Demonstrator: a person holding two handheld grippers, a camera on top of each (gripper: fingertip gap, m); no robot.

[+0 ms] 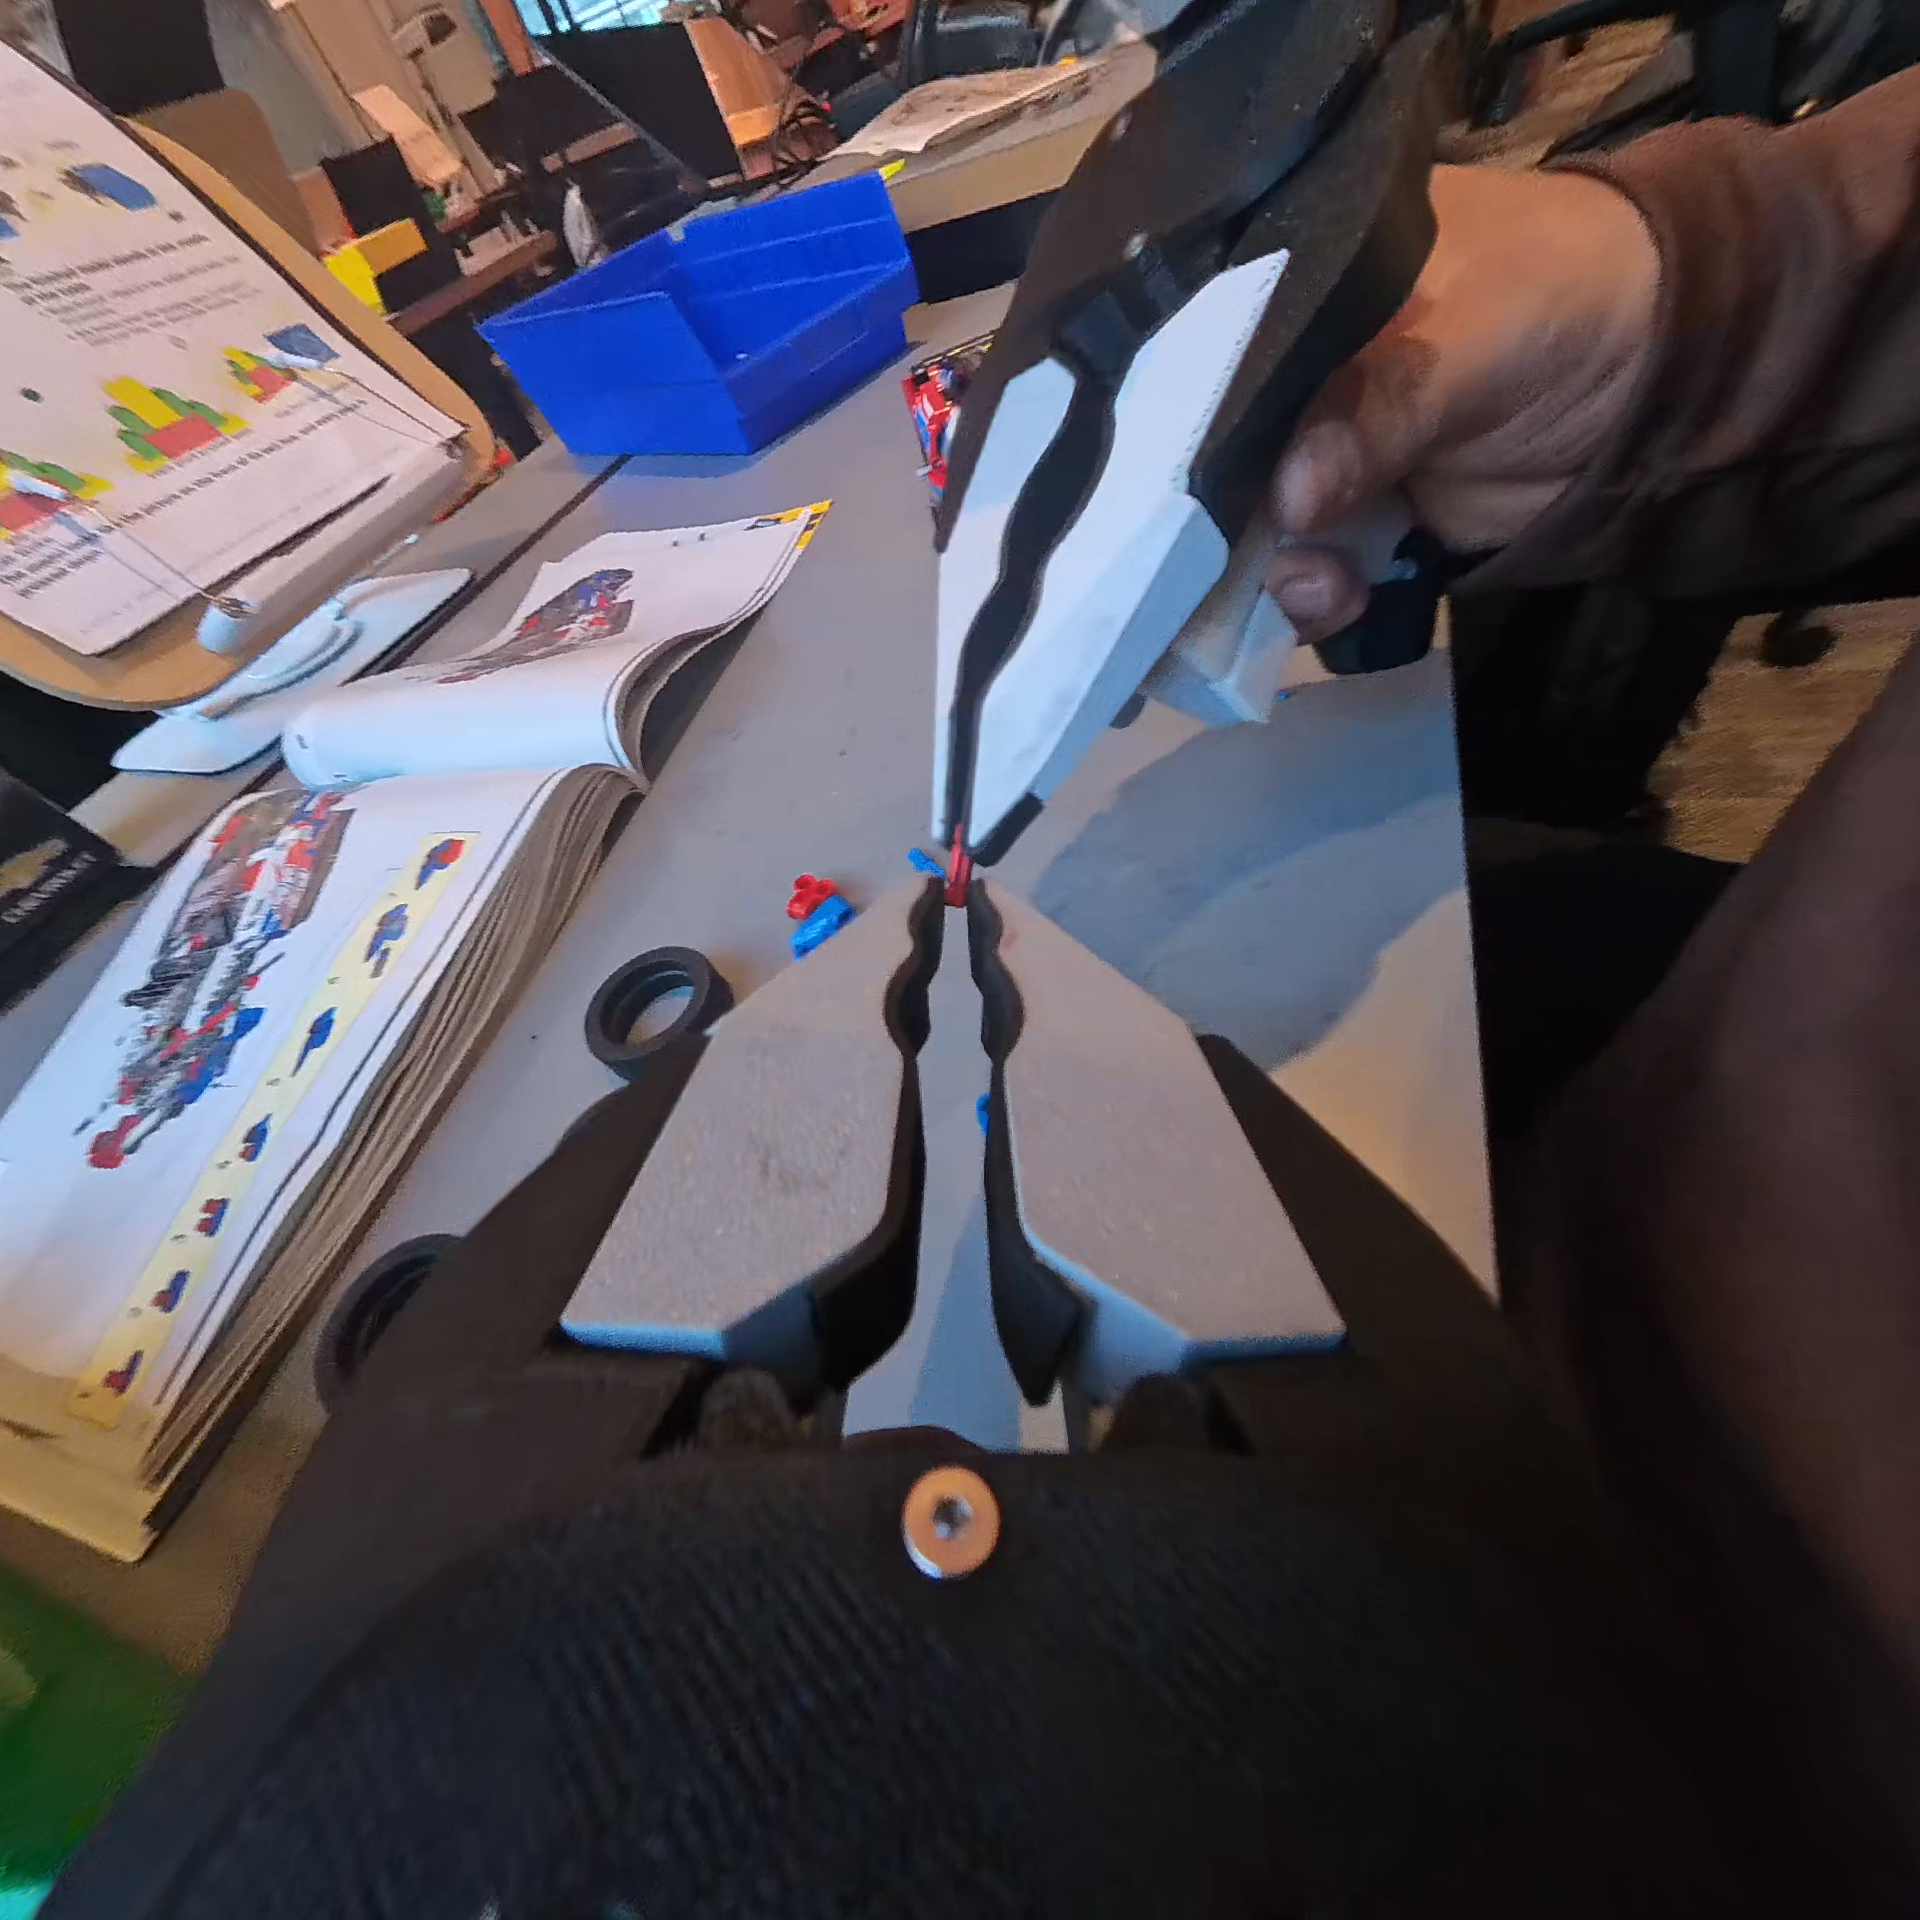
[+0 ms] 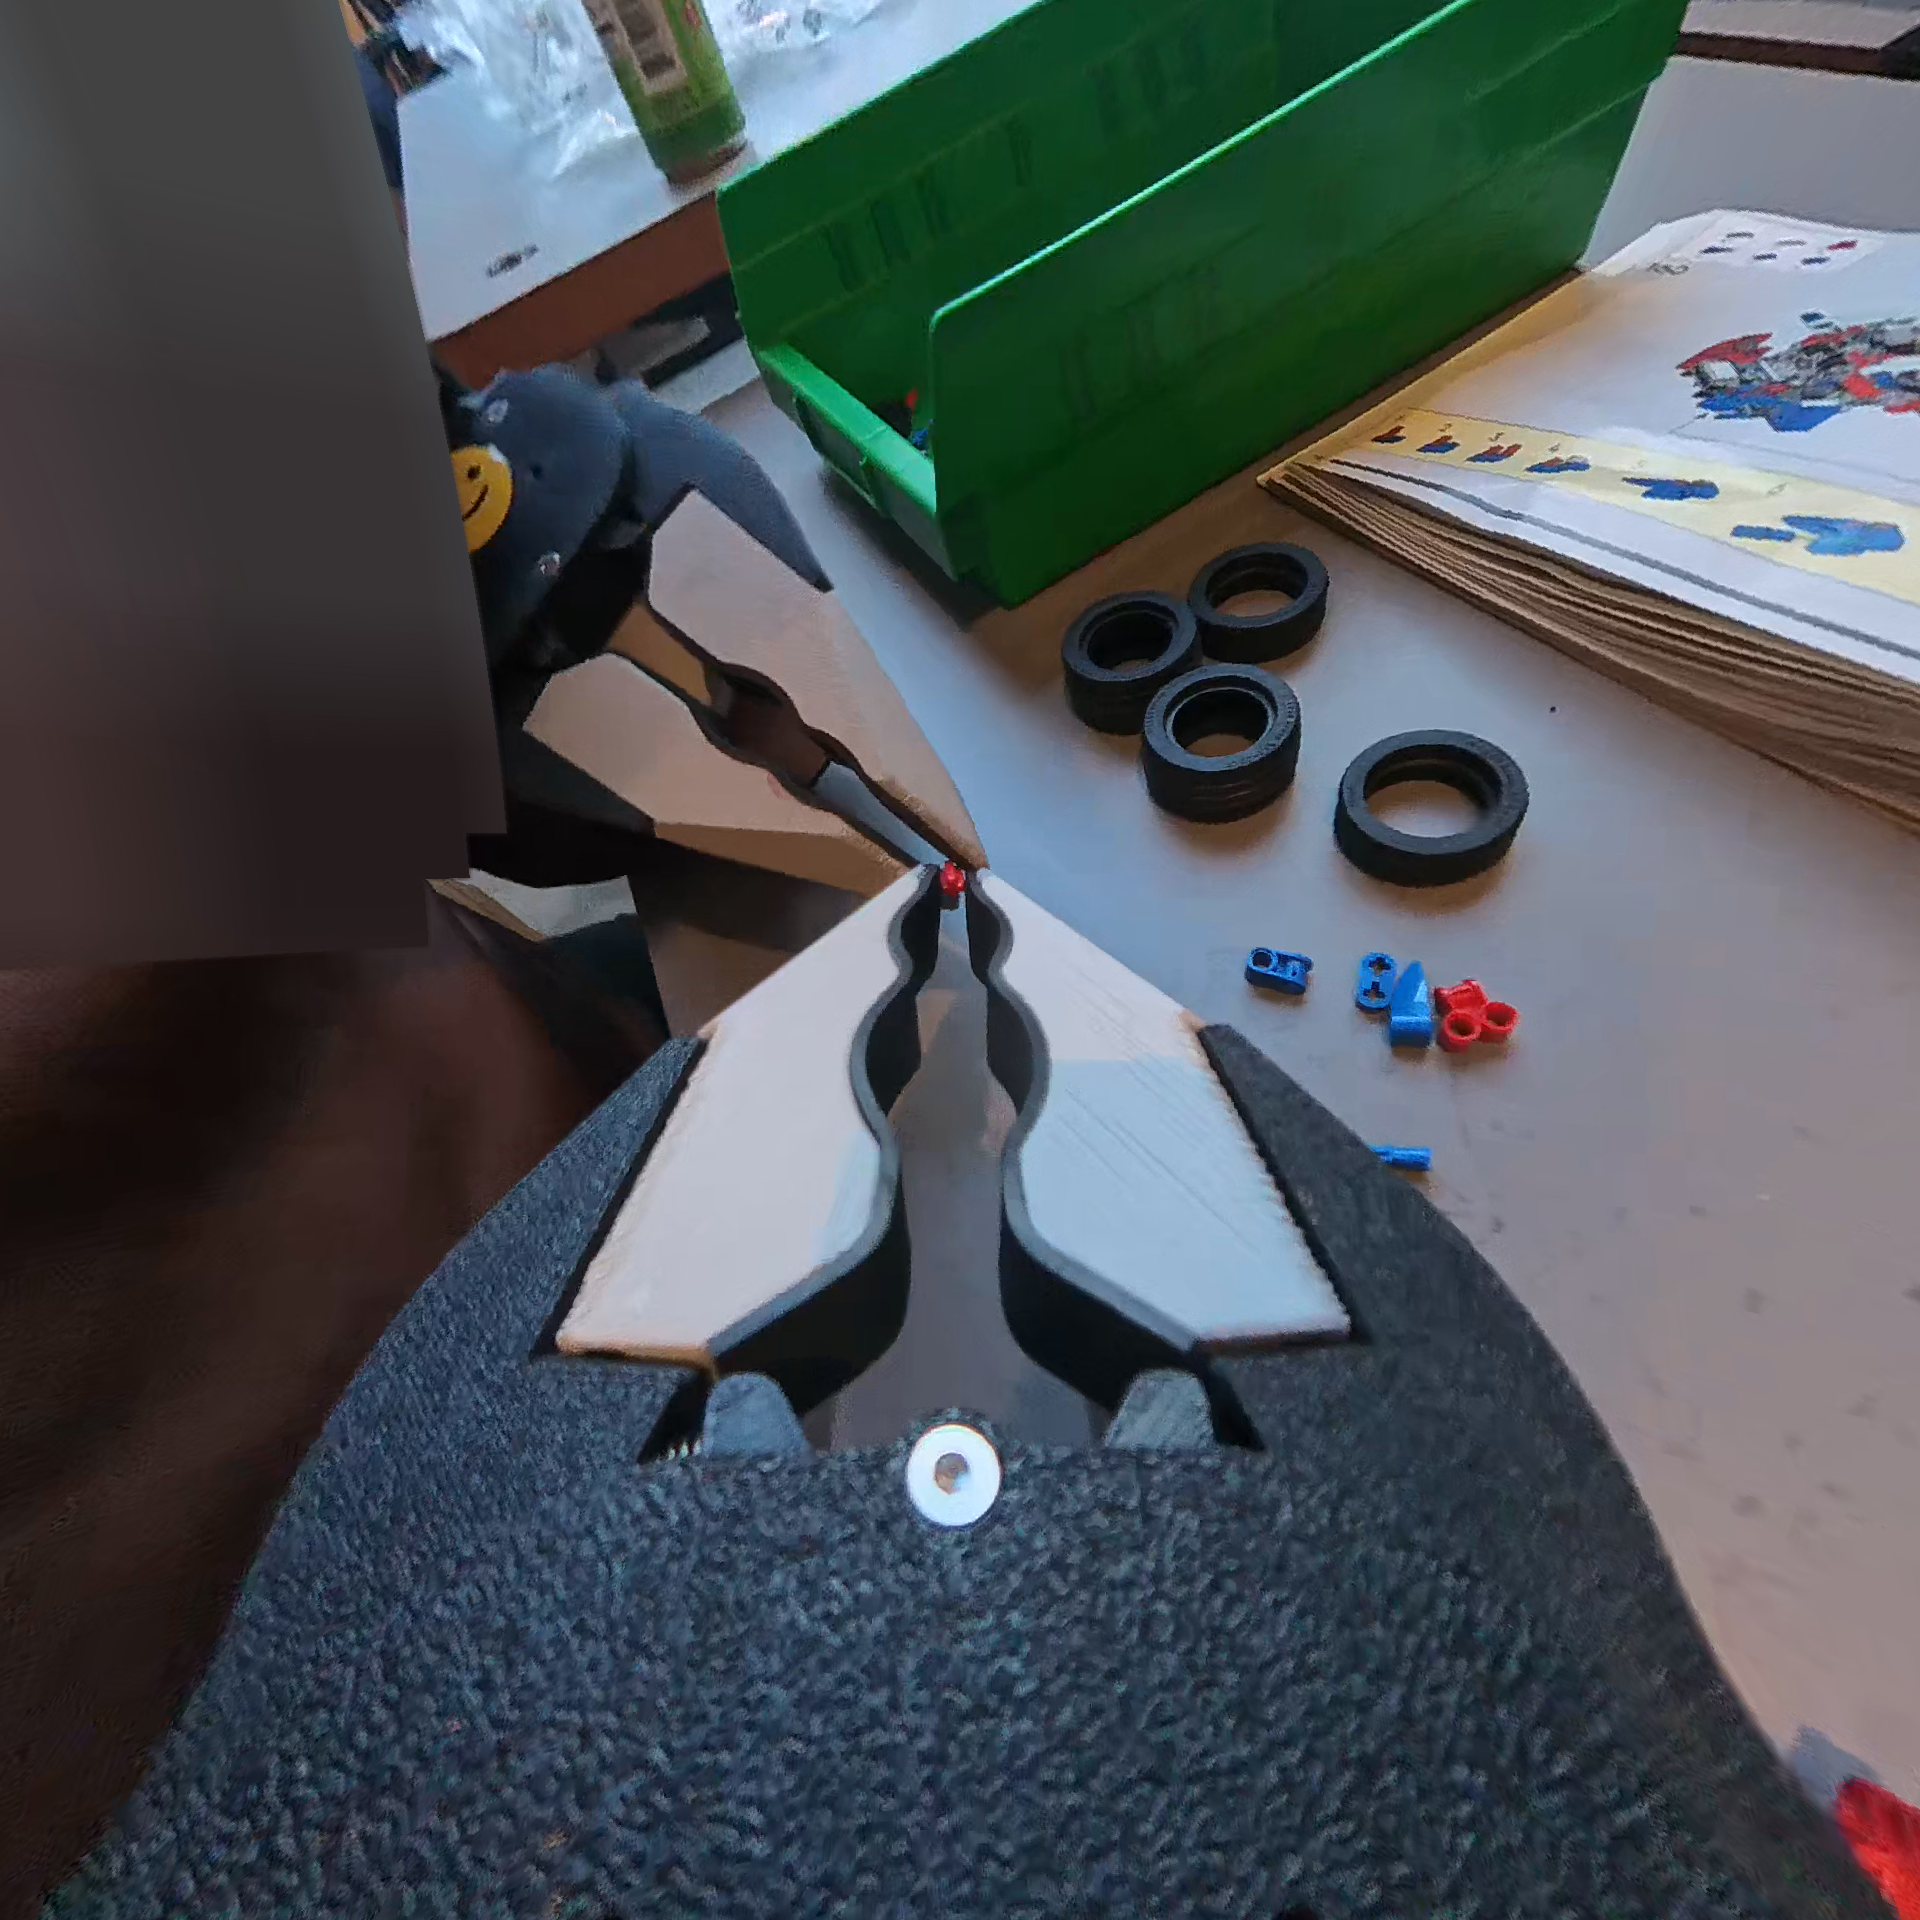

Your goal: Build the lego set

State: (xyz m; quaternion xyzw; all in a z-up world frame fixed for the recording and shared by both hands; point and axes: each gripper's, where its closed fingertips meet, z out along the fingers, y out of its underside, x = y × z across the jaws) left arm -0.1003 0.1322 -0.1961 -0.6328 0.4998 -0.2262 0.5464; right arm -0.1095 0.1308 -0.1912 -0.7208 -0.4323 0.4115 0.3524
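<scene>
A small red Lego piece (image 1: 955, 871) sits pinched between the tips of both grippers, held above the grey table (image 1: 831, 727) near its front edge. The left gripper (image 1: 954, 896) has its fingers drawn nearly together on the lower end of the piece, and the right gripper (image 1: 961, 840), coming down from above in a person's hand (image 1: 1455, 416), nips the upper end. In the right wrist view the same red piece (image 2: 950, 880) shows at the meeting point, with the right gripper (image 2: 951, 883) closed on it and the left gripper (image 2: 951, 857) reaching in from the left. On the table just beyond lie loose parts: a red connector (image 2: 1475, 1016) touching a blue sloped piece (image 2: 1410, 1008), a blue connector (image 2: 1277, 970) a little apart, and a blue pin (image 2: 1403, 1155) nearer the camera. Four black rubber tyres (image 2: 1221, 740) rest between these parts and a green bin (image 2: 1143, 312); three are clustered, one stands apart. An open instruction booklet (image 2: 1662, 540) lies to the right of the tyres. In the left wrist view a blue bin (image 1: 717, 332) stands farther back on the table, behind the booklet (image 1: 312, 987).
</scene>
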